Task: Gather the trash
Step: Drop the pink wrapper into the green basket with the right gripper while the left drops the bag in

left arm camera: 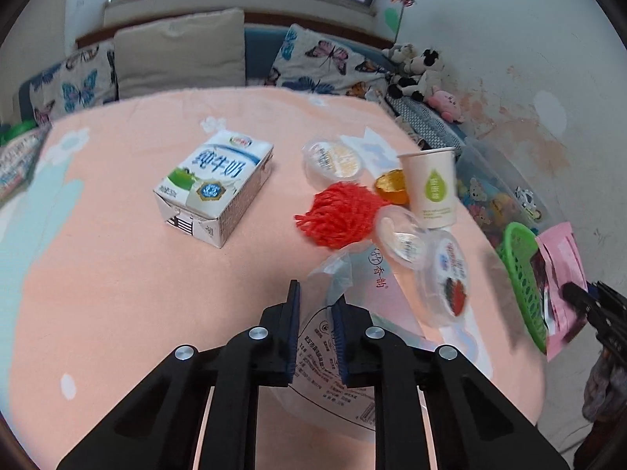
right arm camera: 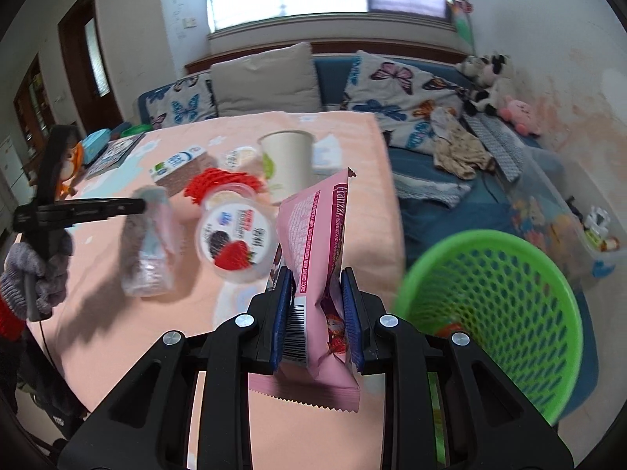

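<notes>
Right tongs (right arm camera: 317, 305) pinch pink wrapper (right arm camera: 313, 235) upright, apparently lengthwise.

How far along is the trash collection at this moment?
Done: something orange already lies in the green basket. In hand: the right tool is shut on a pink wrapper beside the basket; the left tool is shut on a clear plastic bag. Left on the table: milk carton, paper cup, red net, several plastic cups.
</notes>
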`<state>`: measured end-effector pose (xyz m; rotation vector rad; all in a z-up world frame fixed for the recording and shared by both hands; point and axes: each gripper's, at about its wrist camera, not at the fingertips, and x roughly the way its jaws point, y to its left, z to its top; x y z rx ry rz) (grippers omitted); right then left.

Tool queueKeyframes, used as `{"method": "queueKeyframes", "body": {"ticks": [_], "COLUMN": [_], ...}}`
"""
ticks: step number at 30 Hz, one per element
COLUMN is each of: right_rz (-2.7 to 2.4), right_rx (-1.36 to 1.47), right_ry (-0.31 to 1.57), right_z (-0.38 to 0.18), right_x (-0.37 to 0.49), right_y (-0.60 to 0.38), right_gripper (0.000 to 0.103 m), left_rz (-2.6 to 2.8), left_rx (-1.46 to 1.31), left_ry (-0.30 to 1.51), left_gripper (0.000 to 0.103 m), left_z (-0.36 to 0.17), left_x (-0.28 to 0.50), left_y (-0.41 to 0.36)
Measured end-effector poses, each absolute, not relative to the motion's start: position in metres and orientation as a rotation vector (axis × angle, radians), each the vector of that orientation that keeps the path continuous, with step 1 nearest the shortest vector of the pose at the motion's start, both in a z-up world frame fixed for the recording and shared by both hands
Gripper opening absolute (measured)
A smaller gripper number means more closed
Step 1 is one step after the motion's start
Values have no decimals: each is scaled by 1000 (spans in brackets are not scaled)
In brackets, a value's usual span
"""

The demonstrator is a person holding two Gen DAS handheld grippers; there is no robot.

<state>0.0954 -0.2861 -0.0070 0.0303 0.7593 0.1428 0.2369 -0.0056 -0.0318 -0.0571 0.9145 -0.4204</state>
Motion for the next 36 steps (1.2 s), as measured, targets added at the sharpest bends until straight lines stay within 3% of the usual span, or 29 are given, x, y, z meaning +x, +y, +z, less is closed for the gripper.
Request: {"method": "queueKeyframes", "body": {"ticks": [9,20,24,29,36], "right_rz": [-6,-217,-243,-252,-262], "right_rx": [66,73,99,121,127], "right_ry": [758,781,781,757,717], "right_z": [-14,-40,-51,-50,-40], "right_x": [65,60,59,49,22], "right_y": [-350,-425,-441,-449,-456], "right_gripper": [27,30,52,63,67], "left_rz": [-473,-597,-635,-676,-718], "left_rx": [-42,12,48,79,140], "left_ry": [837,784,780,787,805], "left_gripper": [15,15,15,15,14], "left_z": [18,52,57,56,45], "left_x": [196,180,178,179,176], "left_y": [-25,-111,-147,-187,-246]}}
